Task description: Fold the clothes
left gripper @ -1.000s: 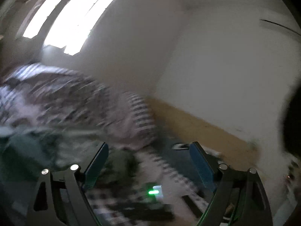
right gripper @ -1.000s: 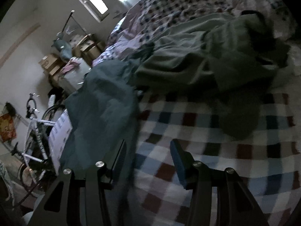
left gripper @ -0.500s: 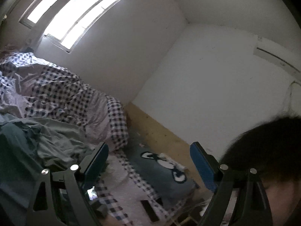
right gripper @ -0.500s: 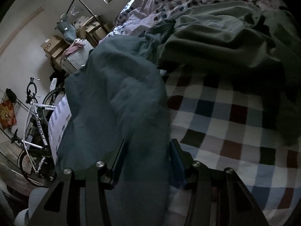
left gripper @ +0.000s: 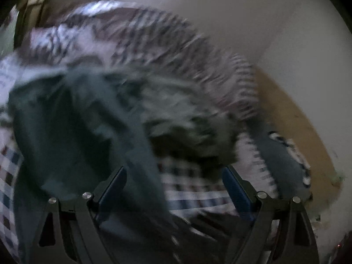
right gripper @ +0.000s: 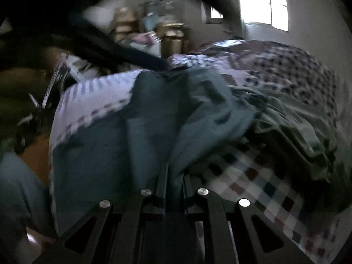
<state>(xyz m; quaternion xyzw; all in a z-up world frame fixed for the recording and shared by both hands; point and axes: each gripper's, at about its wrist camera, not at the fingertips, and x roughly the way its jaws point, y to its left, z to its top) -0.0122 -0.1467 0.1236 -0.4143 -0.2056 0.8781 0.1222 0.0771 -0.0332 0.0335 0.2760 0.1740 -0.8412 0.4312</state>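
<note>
The teal garment lies draped across the near part of the bed, one end gathered up into my right gripper and the rest spreading away over the checked blanket. In the left wrist view the same cloth hangs in a long fold down past my left gripper.

Half a second ago my right fingers stood a little apart with the cloth bulging between them; now they have come together on it, so the pinch is made and I carry a corner or hem. I cannot say which, since both views are smeared by motion. My left gripper was pointed up at the wall and window; it has swung down toward the bed and the garment. To me that reads as one end secured and the other hand coming in for a second hold, which a fold needs before the cloth can be lifted and spread or doubled over.

My left fingers stand wide apart, holding nothing; the teal fold passes just in front of the left one, though I cannot tell whether it touches.

Behind the teal piece a crumpled grey-green garment sits in a heap, and beyond it the small-checked quilt rises toward the window.
</note>
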